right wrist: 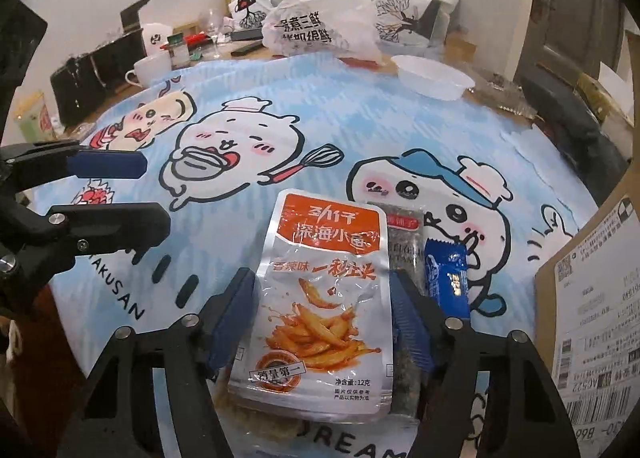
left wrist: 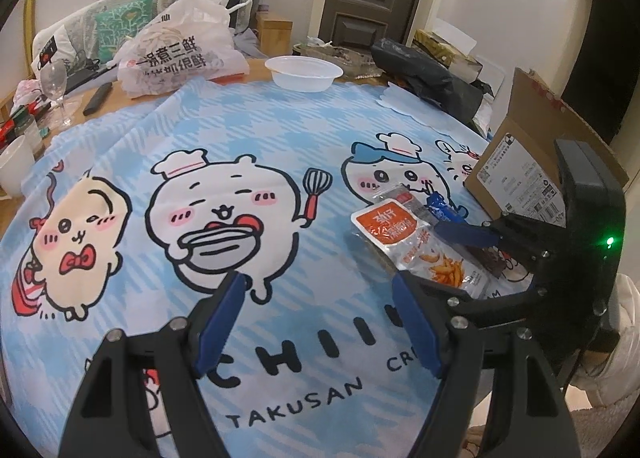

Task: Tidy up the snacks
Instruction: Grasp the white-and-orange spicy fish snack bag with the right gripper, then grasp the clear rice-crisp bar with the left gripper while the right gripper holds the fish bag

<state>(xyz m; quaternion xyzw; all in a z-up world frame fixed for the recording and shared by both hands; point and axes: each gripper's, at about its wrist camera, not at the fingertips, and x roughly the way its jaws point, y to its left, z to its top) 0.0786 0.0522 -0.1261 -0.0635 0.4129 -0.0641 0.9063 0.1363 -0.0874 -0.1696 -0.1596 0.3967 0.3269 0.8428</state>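
An orange and silver fish snack packet lies on the blue cartoon cloth. My right gripper is open, with its blue fingers on either side of the packet. Beside the packet lie a dark seaweed snack bar and a small blue packet. In the left wrist view the fish packet and the right gripper are at the right. My left gripper is open and empty above the cloth, left of the snacks.
A cardboard box stands at the right by the snacks. A clear plastic bowl, a printed white plastic bag, a black bag, a wine glass and a white cup sit at the table's far side.
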